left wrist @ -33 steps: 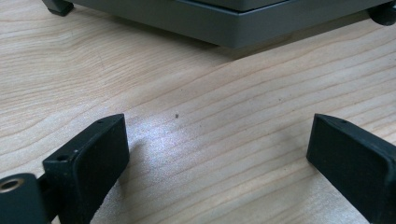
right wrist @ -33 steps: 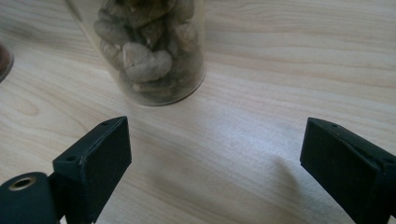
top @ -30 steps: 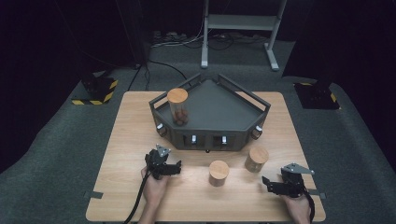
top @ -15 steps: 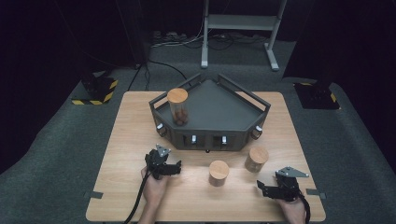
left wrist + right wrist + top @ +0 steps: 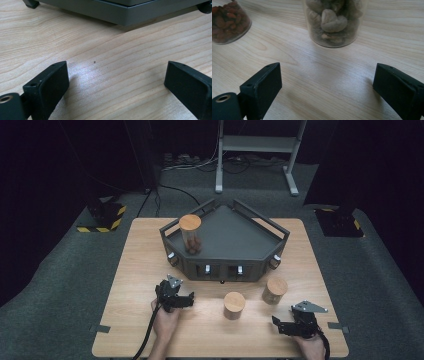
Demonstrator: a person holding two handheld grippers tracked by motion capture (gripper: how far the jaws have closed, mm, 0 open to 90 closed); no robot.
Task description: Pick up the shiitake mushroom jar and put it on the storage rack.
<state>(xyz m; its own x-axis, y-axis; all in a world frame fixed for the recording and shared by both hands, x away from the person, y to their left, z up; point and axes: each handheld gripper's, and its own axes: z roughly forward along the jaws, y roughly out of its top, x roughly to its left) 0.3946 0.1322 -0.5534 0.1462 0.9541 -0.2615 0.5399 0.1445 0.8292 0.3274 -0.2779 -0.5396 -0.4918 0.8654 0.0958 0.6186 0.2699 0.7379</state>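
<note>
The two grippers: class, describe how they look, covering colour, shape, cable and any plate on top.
Both are black. The left gripper trails a black cable, and so does the right gripper. Each carries a grey three-cornered plate on top. Their jaws are flat black blocks with small screw holes.

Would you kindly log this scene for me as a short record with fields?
surface: wooden table
tray: dark angular tray at the table's far middle
jar in tray: cork-lidded jar, left corner
jars on table: two, in front of the tray; middle jar holds reddish pieces, right jar holds pale lumps
left hand-held gripper: open, nothing between the jaws, near the tray's front
right hand-held gripper: open, nothing between the jaws, facing the two table jars
</note>
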